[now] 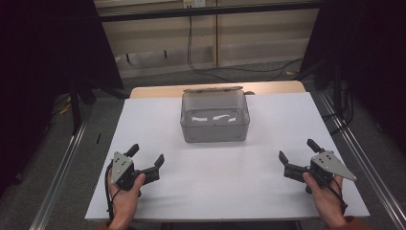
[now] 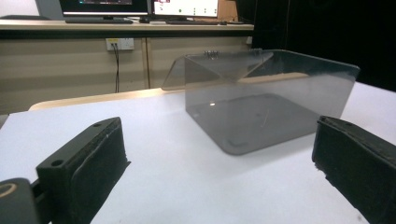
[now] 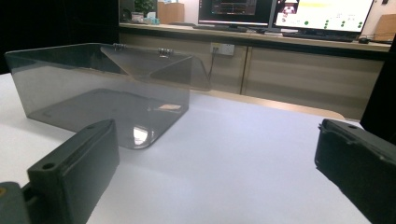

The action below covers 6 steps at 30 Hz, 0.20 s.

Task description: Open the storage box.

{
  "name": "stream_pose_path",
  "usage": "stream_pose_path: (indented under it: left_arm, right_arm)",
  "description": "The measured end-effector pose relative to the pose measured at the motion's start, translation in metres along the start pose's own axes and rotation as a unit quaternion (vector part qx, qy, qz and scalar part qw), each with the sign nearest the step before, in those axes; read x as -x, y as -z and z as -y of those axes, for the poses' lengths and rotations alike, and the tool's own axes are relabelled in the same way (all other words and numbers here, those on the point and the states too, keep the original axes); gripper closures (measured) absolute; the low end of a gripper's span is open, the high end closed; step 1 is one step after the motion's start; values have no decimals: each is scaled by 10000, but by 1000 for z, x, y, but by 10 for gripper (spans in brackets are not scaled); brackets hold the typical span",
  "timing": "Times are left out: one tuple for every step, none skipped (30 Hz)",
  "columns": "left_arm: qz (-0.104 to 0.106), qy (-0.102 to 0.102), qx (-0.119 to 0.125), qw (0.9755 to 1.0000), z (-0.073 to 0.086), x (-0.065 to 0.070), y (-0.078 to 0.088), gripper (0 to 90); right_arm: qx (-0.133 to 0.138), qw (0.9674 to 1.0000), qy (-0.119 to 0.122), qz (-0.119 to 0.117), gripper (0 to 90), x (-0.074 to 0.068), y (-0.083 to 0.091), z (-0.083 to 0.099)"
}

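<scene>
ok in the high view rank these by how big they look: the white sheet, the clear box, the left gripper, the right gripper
1. White sheet, the largest by far.
2. Clear box, open and standing on the sheet.
3. Left gripper and right gripper: they look alike in size, both open, so no ranking between them.

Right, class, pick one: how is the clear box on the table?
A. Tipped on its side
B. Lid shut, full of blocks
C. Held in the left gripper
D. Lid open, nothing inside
D: the box stands upright with its lid swung back and only its bare floor visible inside.
</scene>
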<state>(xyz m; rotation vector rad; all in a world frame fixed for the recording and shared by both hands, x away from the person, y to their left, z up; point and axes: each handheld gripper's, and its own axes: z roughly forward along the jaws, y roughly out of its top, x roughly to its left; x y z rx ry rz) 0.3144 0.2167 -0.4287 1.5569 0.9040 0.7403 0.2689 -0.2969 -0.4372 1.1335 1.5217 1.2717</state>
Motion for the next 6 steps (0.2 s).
stream_pose_path:
  left_arm:
    - [30, 30, -4, 10000, 2, 0, 1, 28]
    - [66, 48, -73, 9999, 3, -1, 1, 28]
    - [63, 135, -76, 9999, 4, -2, 1, 28]
    - [5, 168, -48, 9998, 4, -3, 2, 28]
    - [-36, 225, -8, 9997, 4, -4, 1, 28]
    - [-30, 278, -62, 9996, 4, -5, 0, 28]
  right_arm:
    - [-4, 10000, 10, 3, 0, 0, 1, 3]
    - [-28, 10000, -27, -5, 0, 0, 2, 4]
    - [-55, 10000, -10, -9, 0, 0, 2, 5]
    - [-62, 10000, -19, -25, 0, 0, 1, 5]
    - [-61, 10000, -39, -36, 0, 0, 1, 6]
    - [-49, 10000, -73, -37, 0, 0, 0, 6]
